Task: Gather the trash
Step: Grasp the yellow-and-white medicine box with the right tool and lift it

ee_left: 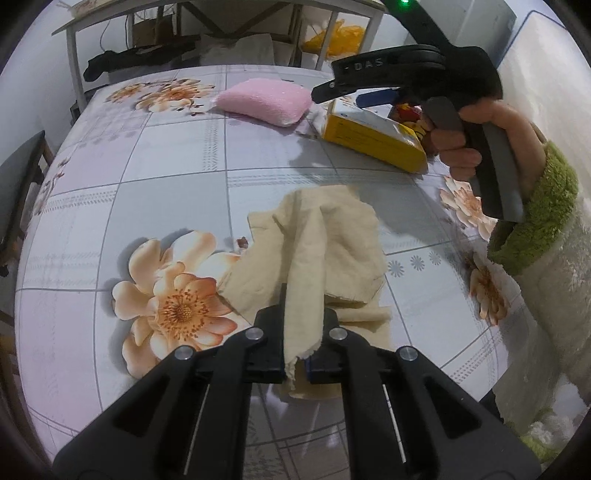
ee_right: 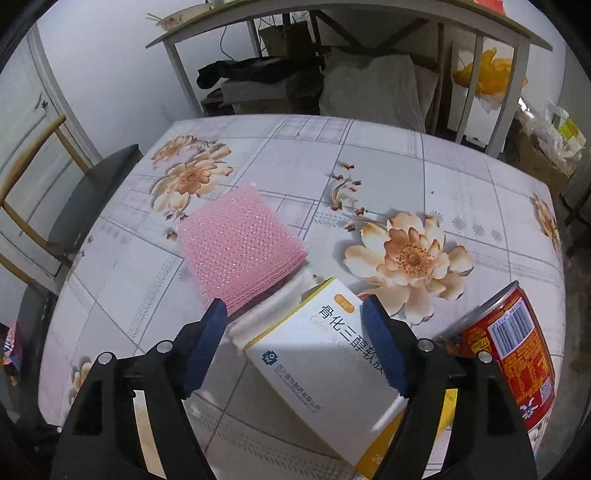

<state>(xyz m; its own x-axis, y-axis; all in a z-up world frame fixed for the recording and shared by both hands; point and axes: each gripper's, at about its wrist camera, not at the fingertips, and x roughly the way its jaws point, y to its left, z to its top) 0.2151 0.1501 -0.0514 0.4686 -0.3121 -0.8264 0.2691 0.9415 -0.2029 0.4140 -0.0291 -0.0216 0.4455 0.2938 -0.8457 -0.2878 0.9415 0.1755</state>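
Observation:
My left gripper (ee_left: 304, 321) is shut on a fold of a beige cloth (ee_left: 325, 236), which lies crumpled on the flowered tablecloth (ee_left: 166, 155). A hand in a green fluffy sleeve (ee_left: 535, 221) holds my right gripper (ee_left: 343, 96) over a white-and-yellow carton (ee_left: 369, 142). In the right wrist view that gripper (ee_right: 295, 308) stands open, with the carton (ee_right: 325, 354) lying flat between and below its blue pads (ee_right: 207, 347). I cannot see the pads touching it. A red tin can (ee_right: 513, 343) lies on its side to the right. A pink mesh sponge (ee_right: 240, 247) sits just beyond the carton.
A dark-seated chair (ee_right: 92, 195) stands at the table's left edge. Behind the table is a white-framed desk (ee_right: 369, 7) with boxes, dark clothes and a yellow bag (ee_right: 487, 74) beneath it. Cardboard and bags crowd the far right (ee_right: 546, 147).

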